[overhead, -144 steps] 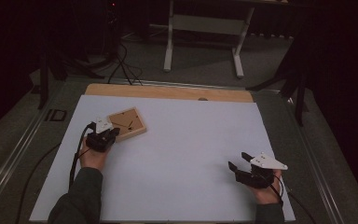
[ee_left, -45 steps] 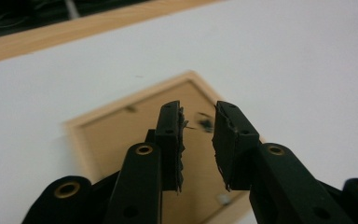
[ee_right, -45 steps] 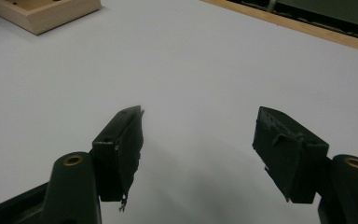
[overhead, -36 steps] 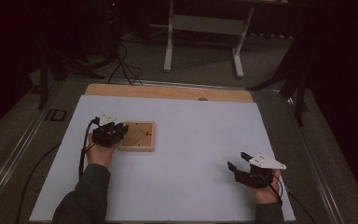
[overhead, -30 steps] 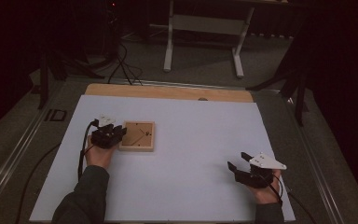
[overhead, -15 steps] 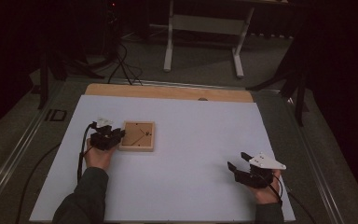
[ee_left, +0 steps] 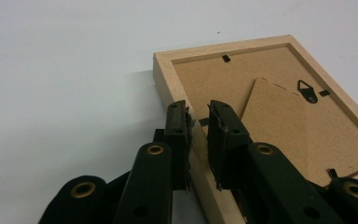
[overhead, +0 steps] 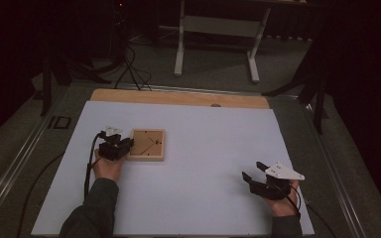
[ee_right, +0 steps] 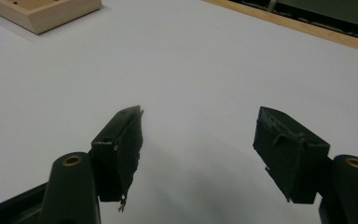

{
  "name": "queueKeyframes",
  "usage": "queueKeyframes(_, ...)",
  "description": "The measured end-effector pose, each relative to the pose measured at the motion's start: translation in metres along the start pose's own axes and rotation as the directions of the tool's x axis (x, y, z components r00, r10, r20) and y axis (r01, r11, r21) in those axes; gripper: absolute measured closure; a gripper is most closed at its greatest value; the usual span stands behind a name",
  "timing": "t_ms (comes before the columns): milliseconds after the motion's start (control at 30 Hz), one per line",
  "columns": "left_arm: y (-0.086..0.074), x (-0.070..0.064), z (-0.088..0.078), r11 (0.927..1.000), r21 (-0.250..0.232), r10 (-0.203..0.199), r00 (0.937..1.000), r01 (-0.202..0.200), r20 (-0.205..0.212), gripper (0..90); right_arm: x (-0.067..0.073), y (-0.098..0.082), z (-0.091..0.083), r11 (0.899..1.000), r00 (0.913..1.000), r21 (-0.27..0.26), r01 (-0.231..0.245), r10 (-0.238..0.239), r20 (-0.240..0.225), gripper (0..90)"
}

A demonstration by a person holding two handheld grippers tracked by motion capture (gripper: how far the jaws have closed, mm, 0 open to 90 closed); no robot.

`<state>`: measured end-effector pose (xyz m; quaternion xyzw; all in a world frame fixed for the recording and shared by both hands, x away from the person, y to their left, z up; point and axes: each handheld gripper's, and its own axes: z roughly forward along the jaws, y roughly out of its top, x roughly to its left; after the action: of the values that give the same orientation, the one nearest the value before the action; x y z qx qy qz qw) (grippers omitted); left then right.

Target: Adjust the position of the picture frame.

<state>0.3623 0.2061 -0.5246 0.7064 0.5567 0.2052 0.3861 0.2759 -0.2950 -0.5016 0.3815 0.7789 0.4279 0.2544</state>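
Picture frame of pale wood lies face down on the tabletop, in its left half, about midway between the near and far edges, and its left rail sits between the jaws of the left hand-held gripper. In the left gripper view the two black jaws straddle that rail: one pad is outside the frame against the wood, the other stands inside, over the brown backing board. The jaws have just been closing, with the rail between them. The outer pad looks pressed to the wood; whether the inner one touches the rail's inside face I cannot tell, since a thin gap seems to show there. The left hand holds this hand-held gripper from the near side, its cable looping back along the dark sleeve.

On the backing board are a folded cardboard stand, a small metal hanging loop and dark retaining tabs along the rails.

Well apart, near the tabletop's right near corner, the right hand-held gripper rests low over the white surface with a grey three-cornered plate on top. Its jaws stand wide apart with nothing between them, as the right gripper view shows, bare white tabletop ahead and a corner of the frame far off at the upper left. A wooden strip runs along the tabletop's far edge.
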Motion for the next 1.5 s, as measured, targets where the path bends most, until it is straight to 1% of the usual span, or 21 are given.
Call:
queueKeyframes(67, 0.0, -0.001, 0.0, 1.0, -0.003, -0.002, 1.0, 0.002, -0.002, 78.4, 0.0, 0.0, 0.0, 1.0, 1.0, 0.001, 0.001, -0.001, 0.0, 32.0)
queueKeyframes(300, -0.001, -0.017, 0.005, 1.0, -0.009, 0.002, 0.9997, -0.001, 0.025, 78.6, 0.0, 0.0, 0.0, 1.0, 1.0, 0.003, 0.001, -0.001, 0.0, 32.0)
queueKeyframes(333, -0.001, -0.017, 0.005, 1.0, -0.009, 0.002, 0.9997, -0.001, 0.025, 78.6, 0.0, 0.0, 0.0, 1.0, 1.0, 0.003, 0.001, -0.001, 0.0, 32.0)
queueKeyframes(433, -0.002, -0.028, 0.007, 0.9999, -0.015, 0.001, 0.9993, 0.0, 0.037, 78.6, 0.0, 0.0, 0.0, 1.0, 1.0, 0.003, 0.001, -0.001, 0.002, 32.0)
queueKeyframes(600, -0.004, -0.04, 0.009, 0.9998, -0.015, -0.009, 0.9991, 0.01, 0.041, 78.6, 0.0, 0.0, 0.001, 1.0, 1.0, 0.004, 0.0, 0.0, 0.001, 32.0)
queueKeyframes(633, -0.004, -0.04, 0.009, 0.9998, -0.015, -0.009, 0.9991, 0.01, 0.041, 78.6, 0.0, 0.0, 0.001, 1.0, 1.0, 0.004, 0.0, 0.0, 0.001, 32.0)
queueKeyframes(700, -0.004, -0.047, 0.009, 0.9998, -0.013, -0.012, 0.9991, 0.013, 0.04, 78.5, 0.0, 0.0, 0.001, 1.0, 1.0, 0.005, 0.002, -0.002, 0.001, 32.0)
queueKeyframes(867, -0.006, -0.055, 0.009, 0.9997, -0.011, -0.021, 0.9989, 0.022, 0.042, 78.3, 0.0, 0.0, 0.001, 1.0, 1.0, 0.005, -0.001, 0.001, 0.001, 32.0)
queueKeyframes(933, -0.006, -0.059, 0.009, 0.9999, -0.01, -0.01, 0.9983, 0.011, 0.057, 77.6, 0.0, 0.0, 0.001, 1.0, 1.0, 0.004, 0.0, 0.0, 0.001, 32.0)
queueKeyframes(1033, -0.006, -0.065, 0.01, 0.9999, -0.007, 0.01, 0.9979, -0.01, 0.064, 77.1, 0.0, 0.0, 0.001, 1.0, 1.0, 0.006, 0.004, -0.004, 0.0, 32.0)
queueKeyframes(1200, -0.005, -0.073, 0.013, 0.9997, -0.006, 0.025, 0.9968, -0.025, 0.076, 77.1, 0.001, 0.0, 0.001, 1.0, 1.0, 0.006, 0.004, -0.004, 0.001, 32.0)
queueKeyframes(1333, -0.004, -0.081, 0.015, 0.9991, -0.002, 0.043, 0.9959, -0.043, 0.08, 77.0, 0.001, 0.0, 0.001, 1.0, 1.0, 0.006, 0.003, -0.003, 0.0, 32.0)
queueKeyframes(1400, -0.004, -0.086, 0.016, 0.9985, 0.0, 0.054, 0.9957, -0.054, 0.075, 77.0, 0.0, 0.0, 0.001, 1.0, 1.0, 0.005, 0.002, -0.002, 0.0, 32.0)
queueKeyframes(1500, -0.003, -0.092, 0.017, 0.9982, 0.008, 0.059, 0.9957, -0.06, 0.072, 76.8, 0.0, 0.0, 0.001, 1.0, 1.0, 0.006, 0.002, -0.002, -0.001, 32.0)
